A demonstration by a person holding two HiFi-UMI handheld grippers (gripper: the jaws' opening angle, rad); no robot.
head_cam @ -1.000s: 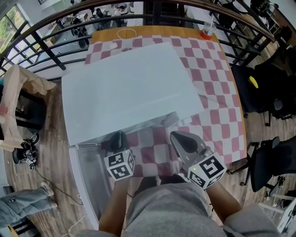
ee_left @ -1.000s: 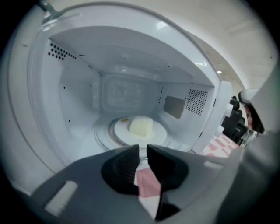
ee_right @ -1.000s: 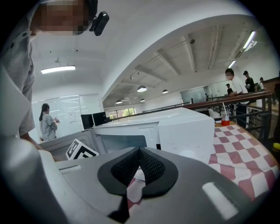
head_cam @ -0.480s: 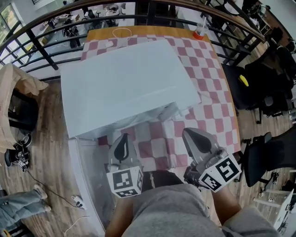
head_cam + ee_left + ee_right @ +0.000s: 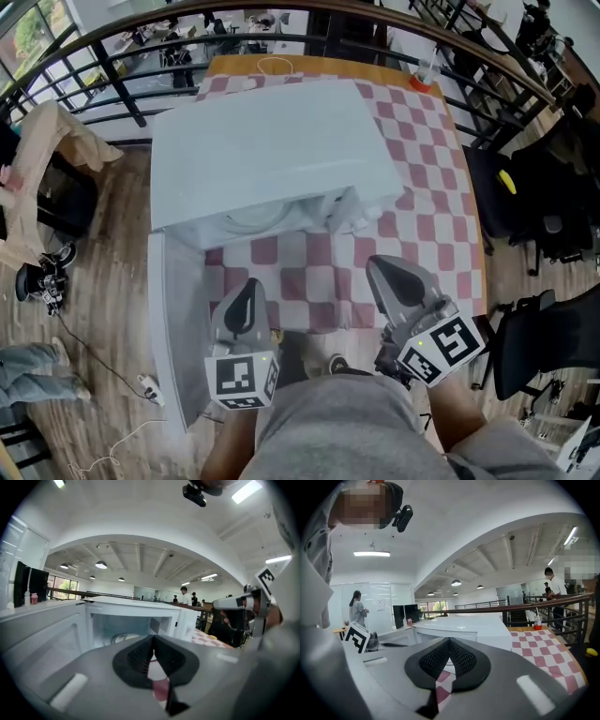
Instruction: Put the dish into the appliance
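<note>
Hanging open at the far left, the smooth white door (image 5: 176,319) of the boxy white microwave oven (image 5: 272,150) is the likeliest source of trouble: if it is to be closed next, its glossy face gives little purchase, so a hard gripper tip pushing it could skid off or slam it and jolt the appliance on its cloth; just right of the door, the left gripper (image 5: 247,302), grey plastic with black ribbed pads, is pinched fully closed on nothing, as the left gripper view (image 5: 152,654) confirms, and it hangs in front of the opening, apart from everything; beyond it, a pale, round, shallow dish (image 5: 253,217) lies inside the cavity, low on its floor (image 5: 123,638), so the placing looks done, though I cannot tell how close its rim sits to the front edge, and a rim that overhangs would be struck by the closing door; further right, the right gripper (image 5: 396,289) is likewise closed and empty (image 5: 449,660), held above the table's near edge; under it, the red-and-white checked tablecloth (image 5: 427,220) lies flat and soft, and could ruck or slide if the oven is shoved; at the far right corner stands a clear plastic cup (image 5: 424,67) with a red base, well apart from the work.
</note>
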